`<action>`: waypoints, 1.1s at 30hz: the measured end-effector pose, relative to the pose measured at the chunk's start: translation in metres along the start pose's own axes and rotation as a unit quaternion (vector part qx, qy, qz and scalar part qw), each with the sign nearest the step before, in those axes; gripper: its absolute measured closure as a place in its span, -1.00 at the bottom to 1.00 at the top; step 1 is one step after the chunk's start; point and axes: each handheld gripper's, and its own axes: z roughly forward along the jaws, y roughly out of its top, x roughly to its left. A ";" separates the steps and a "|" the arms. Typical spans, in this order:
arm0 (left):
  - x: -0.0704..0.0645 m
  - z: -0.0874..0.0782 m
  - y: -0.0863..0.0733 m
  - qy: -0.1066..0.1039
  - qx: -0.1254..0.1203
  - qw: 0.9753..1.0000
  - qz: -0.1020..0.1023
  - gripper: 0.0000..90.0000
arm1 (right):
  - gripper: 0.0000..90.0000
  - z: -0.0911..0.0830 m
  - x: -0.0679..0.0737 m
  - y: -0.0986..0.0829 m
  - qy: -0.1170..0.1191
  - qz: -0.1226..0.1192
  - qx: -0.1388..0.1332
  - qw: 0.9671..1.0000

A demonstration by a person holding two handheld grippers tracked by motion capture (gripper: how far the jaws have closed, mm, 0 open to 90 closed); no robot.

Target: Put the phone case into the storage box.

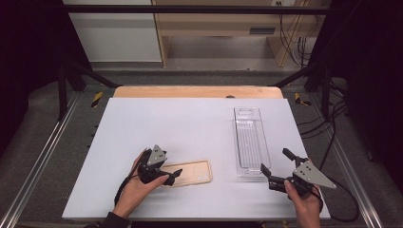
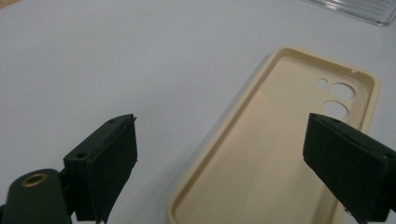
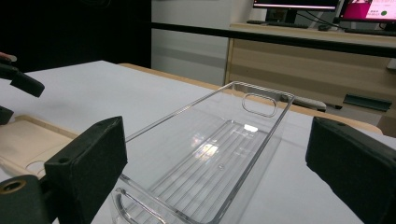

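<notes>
On the near part of the white counter (image 1: pixel 190 123), left of centre, lies a cream-beige soft phone case (image 1: pixel 190 172) of rounded-rectangle shape, flat with its hollow inside facing up. In the left gripper view the phone case (image 2: pixel 261 158) shows a raised rim all round and, at its far end, two larger camera cut-outs and one small hole. The left gripper (image 1: pixel 172 176) sits at the case's left end, held by the left hand (image 1: pixel 135 187); its black fingers (image 2: pixel 105 163) stand wide apart with nothing between them, one over bare counter, one over the case. To the right, well apart, a clear ribbed rectangular plastic tray (image 1: pixel 250 141) lies lengthwise, empty, with slot handles at both ends. Just beside its near right corner the right gripper (image 1: pixel 276 167) hovers, fingers (image 3: pixel 88 163) spread wide, holding nothing.
</notes>
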 end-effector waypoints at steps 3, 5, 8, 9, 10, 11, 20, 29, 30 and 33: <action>-0.002 0.003 -0.002 -0.004 0.008 1.000 0.006 -0.78 | -0.88 0.001 0.000 0.000 0.002 0.001 0.002 1.000; -0.003 0.004 -0.002 -0.006 0.010 1.000 0.005 -0.78 | -0.88 0.001 0.001 0.000 0.001 0.000 0.001 1.000; -0.003 0.004 -0.002 -0.007 0.010 1.000 0.005 -0.78 | -0.88 0.000 0.001 0.001 0.001 0.000 -0.001 1.000; -0.003 0.004 -0.002 -0.008 0.010 1.000 0.005 -0.78 | -0.88 0.001 0.001 0.001 0.001 0.000 0.000 1.000; -0.003 0.004 -0.002 -0.009 0.010 1.000 0.005 -0.78 | -0.88 0.001 0.001 0.000 0.000 -0.001 0.000 1.000; -0.002 0.004 -0.002 -0.009 0.010 1.000 0.004 -0.78 | -0.88 0.001 0.001 0.000 0.000 -0.002 0.001 1.000; 0.000 0.004 -0.003 -0.019 0.020 1.000 0.000 -0.78 | -0.88 0.001 0.001 0.001 -0.001 -0.001 -0.001 1.000; -0.007 -0.002 0.005 -0.031 0.015 0.999 0.014 -0.77 | -0.89 0.004 0.003 0.002 0.010 -0.012 0.007 1.000; -0.007 -0.002 0.005 -0.031 0.015 0.999 0.014 -0.76 | -0.89 0.004 0.003 0.002 0.010 -0.012 0.007 1.000; -0.008 -0.008 0.008 -0.031 0.009 0.999 0.020 -0.76 | -0.89 0.003 0.002 0.002 0.007 -0.006 0.003 1.000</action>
